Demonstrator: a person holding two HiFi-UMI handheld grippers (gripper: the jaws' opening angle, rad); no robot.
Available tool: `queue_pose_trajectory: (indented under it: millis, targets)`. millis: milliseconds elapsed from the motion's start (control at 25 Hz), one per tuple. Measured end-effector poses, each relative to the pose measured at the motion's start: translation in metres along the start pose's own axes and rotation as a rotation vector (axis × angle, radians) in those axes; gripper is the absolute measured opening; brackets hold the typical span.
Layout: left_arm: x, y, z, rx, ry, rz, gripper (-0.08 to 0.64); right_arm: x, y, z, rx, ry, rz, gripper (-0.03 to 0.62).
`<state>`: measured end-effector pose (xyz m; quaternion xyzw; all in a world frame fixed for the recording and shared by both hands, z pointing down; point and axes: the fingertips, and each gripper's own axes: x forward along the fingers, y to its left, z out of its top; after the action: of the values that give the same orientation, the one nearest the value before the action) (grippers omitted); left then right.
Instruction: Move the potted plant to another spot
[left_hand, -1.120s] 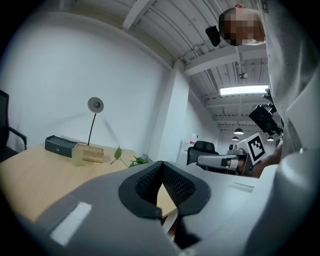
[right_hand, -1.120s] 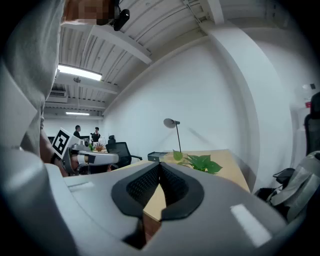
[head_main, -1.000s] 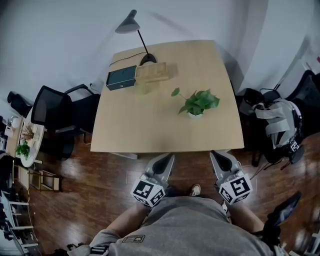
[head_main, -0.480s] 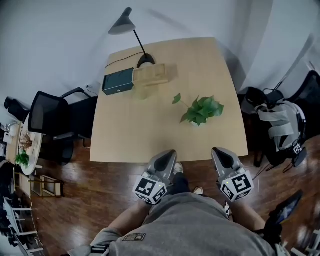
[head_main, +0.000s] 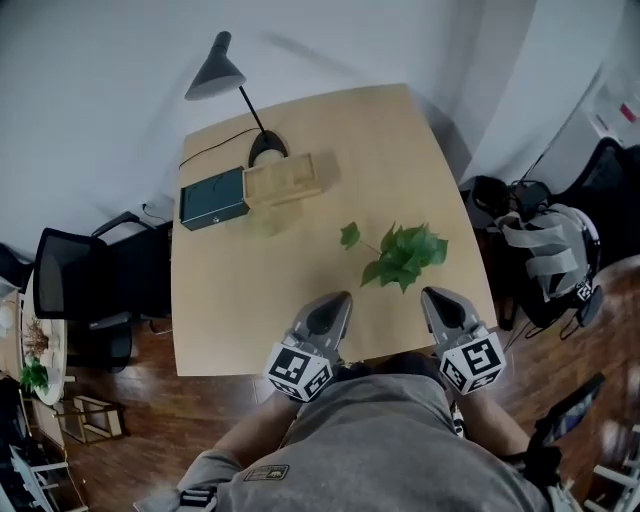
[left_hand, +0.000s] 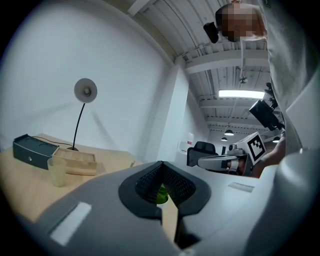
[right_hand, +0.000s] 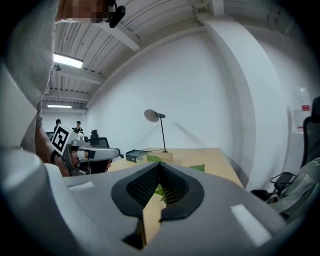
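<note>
Pointing across the table from its near edge, the left gripper and the right gripper are side by side in front of the person, each with its marker cube toward the body. In the left gripper view the left gripper's jaws meet at the tips and grip nothing; only a bit of green shows beyond them. The right gripper's jaws are likewise pressed together and empty, with leaves showing past them.

The potted plant stands on the table just ahead of the two grippers, between their lines and nearer the right one, touched by neither. Its pot is probably under the leaves, though the head view barely shows it.

Farther back on the left part of the table lie a dark green box and, just beside it, a shallow wooden tray. A pale cup stands in front of the tray. Behind them rises a desk lamp on a round base. A black office chair is off the table's left side, and a grey bag sits to the right.
</note>
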<state>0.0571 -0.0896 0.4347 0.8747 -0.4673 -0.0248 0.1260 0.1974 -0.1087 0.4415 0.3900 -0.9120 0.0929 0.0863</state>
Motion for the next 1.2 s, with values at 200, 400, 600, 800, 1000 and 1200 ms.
queue_pose_trajectory:
  millis: [200,400,600,800,1000,1200]
  targets:
    - [0.016,0.009,-0.003,-0.017,0.007,-0.008,0.000,0.011,-0.015,-0.003,0.007,0.021,-0.012,0.006]
    - [0.027,0.011,-0.009,-0.035,0.026,0.000,0.000,0.020,-0.027,-0.004,-0.005,0.028,0.004,0.006]
    - [0.039,0.019,-0.027,-0.040,0.066,0.021,0.000,0.028,-0.039,-0.027,0.003,0.076,0.039,0.116]
    - [0.049,0.020,-0.058,-0.050,0.142,0.026,0.000,0.040,-0.045,-0.072,-0.016,0.175,0.068,0.308]
    - [0.060,0.020,-0.089,-0.057,0.226,0.018,0.017,0.058,-0.052,-0.129,-0.060,0.293,0.091,0.402]
    - [0.068,0.022,-0.115,-0.051,0.305,0.013,0.028,0.087,-0.052,-0.171,-0.081,0.376,0.146,0.440]
